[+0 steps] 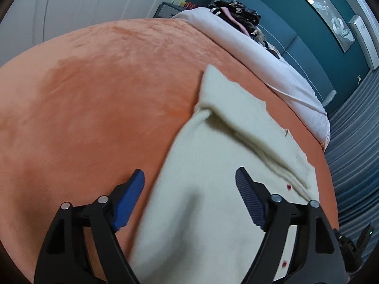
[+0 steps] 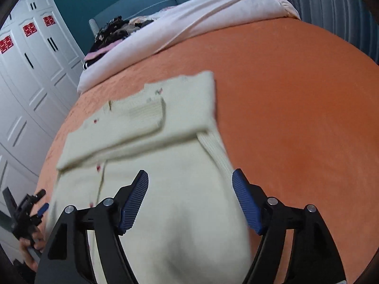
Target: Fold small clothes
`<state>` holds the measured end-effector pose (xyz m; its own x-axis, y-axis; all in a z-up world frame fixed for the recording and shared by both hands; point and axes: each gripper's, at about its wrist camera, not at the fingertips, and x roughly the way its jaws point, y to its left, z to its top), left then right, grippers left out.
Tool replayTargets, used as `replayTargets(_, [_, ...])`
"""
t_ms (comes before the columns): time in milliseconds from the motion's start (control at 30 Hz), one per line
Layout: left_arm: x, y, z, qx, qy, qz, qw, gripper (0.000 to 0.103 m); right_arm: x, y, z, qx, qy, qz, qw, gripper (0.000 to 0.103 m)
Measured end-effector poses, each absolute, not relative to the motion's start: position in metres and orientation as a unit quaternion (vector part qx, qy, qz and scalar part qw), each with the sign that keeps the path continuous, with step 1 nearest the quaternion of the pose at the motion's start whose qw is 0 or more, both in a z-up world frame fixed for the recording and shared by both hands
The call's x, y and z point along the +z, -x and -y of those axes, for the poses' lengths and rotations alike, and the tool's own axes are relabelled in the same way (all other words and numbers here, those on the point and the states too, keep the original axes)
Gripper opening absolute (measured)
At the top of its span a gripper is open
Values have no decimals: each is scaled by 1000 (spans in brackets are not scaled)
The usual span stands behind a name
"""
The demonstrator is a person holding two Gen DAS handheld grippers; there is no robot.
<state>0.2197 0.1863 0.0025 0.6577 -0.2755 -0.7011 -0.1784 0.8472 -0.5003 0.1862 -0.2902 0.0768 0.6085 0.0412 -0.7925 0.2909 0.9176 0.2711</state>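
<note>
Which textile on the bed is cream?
The knit cardigan with red buttons, lying before both open grippers; the blanket is orange, the duvet pale pink.

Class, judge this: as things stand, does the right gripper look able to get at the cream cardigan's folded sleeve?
Probably yes: the right gripper is open over the cream cardigan, and nothing lies between it and the folded sleeve.

Left wrist view: low and close over the cream cardigan (image 1: 213,189), facing forward between the left gripper (image 1: 189,196) fingers toward the teal headboard (image 1: 308,54). Right wrist view: similarly close over the cardigan, facing past the right gripper (image 2: 190,196) toward the white wardrobe (image 2: 30,82). Both share cardigan, orange bedspread (image 1: 94,106) and headboard.
</note>
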Motion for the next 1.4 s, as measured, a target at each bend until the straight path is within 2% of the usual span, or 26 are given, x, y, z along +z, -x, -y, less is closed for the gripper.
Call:
replayTargets(100, [-8, -160, -214, -24, 313, -441, 841, 82, 50, -96, 308, -82, -223, -478, 845, 72])
replayTargets(200, [-3, -118, -214, -24, 305, -432, 849, 86, 39, -31, 308, -70, -280, -486, 825, 72])
replayTargets(267, [-3, -107, -207, -25, 310, -436, 844, 90, 35, -16, 295, -61, -297, -478, 824, 73])
replayTargets(400, [-5, -104, -185, -34, 314, -452, 835, 89, 31, -26, 272, -29, -331, -464, 821, 73])
replayTargets(433, [-5, -106, -181, -30, 309, -458, 833, 83, 30, -31, 267, -27, -337, -460, 821, 73])
replayTargets(467, [-4, -107, -178, -28, 306, -461, 833, 70, 29, -36, 262, -25, -342, -457, 821, 69])
replayTargets(500, [-5, -110, -175, -30, 304, -467, 830, 58, 28, -40, 259, -24, -346, -455, 820, 50])
replayTargets(533, [-8, -115, -174, -31, 304, -483, 820, 29, 27, -47, 258, -30, -344, -459, 819, 33])
replayTargets(567, [-11, -118, -174, -27, 310, -500, 808, 11, 25, -50, 258, -37, -341, -466, 816, 9])
replayTargets(633, [-6, -114, -181, -27, 342, -499, 796, 10, 35, -46, 263, -32, -362, -441, 821, 8])
replayTargets(833, [26, -84, -181, -56, 304, -485, 818, 8, 75, -13, 273, -13, -359, -408, 839, 6])
replayTargets(1033, [12, -23, -192, -48, 289, -526, 798, 8, 61, 40, 266, 0, -349, -479, 806, 6])
replayTargets(1167, [20, 29, -202, -52, 254, -553, 792, 8, 66, 93, 254, 23, -302, -543, 783, 6])
replayTargets(1300, [46, 68, -208, -66, 231, -559, 794, 8, 87, 136, 246, 45, -277, -566, 775, 6])
replayTargets(1400, [91, 67, -209, -84, 232, -519, 819, 8, 117, 141, 244, 69, -288, -541, 787, 6])
